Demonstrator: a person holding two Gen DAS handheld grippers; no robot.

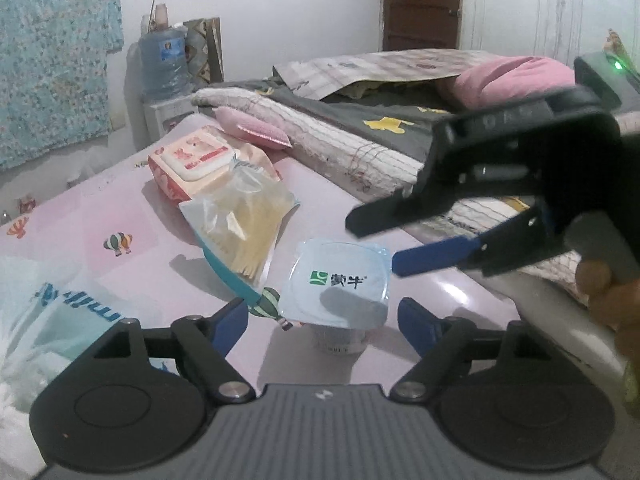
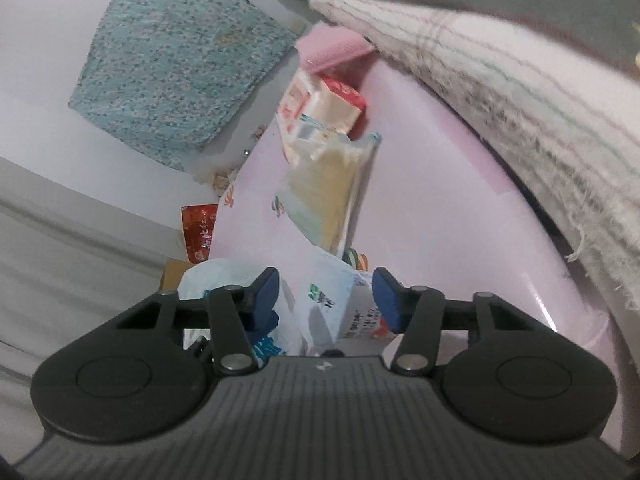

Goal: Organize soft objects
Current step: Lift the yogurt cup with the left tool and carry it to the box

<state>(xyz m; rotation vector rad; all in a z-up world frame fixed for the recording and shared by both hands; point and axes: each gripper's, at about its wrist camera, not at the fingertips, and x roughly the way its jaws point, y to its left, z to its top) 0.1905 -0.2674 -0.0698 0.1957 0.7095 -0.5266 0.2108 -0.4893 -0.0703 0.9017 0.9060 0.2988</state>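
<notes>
Left gripper [image 1: 322,322] hangs low over the pink table [image 1: 120,208], jaws spread wide, and the yogurt cup [image 1: 338,288] stands upright right between the blue fingertips [image 1: 230,326], touched by neither as far as this view shows. The right gripper [image 1: 380,246] reaches in from the right side of the left view, one black finger above, one blue finger below, parted, its tips just beside the cup's foil lid and gripping nothing. From the right wrist view the same cup [image 2: 340,304] appears tilted by the camera angle, sitting in the gap of the right gripper [image 2: 326,300], jaws open, with contact impossible to judge. Behind the cup lies a clear bag [image 1: 240,224] of pale yellow sticks, flat on the table and leaning onto a wipes pack [image 1: 196,162] with an orange-red label. Beyond that rests a small pink pouch [image 1: 252,128], up against the folded blanket [image 1: 320,136] on the bed at the table's far edge. A white-and-blue plastic bag [image 1: 52,320] sits at the near left, just beside the left gripper. A water jug [image 1: 164,62] stands back by the wall, and a pink pillow [image 1: 512,78] lies on the bed.
</notes>
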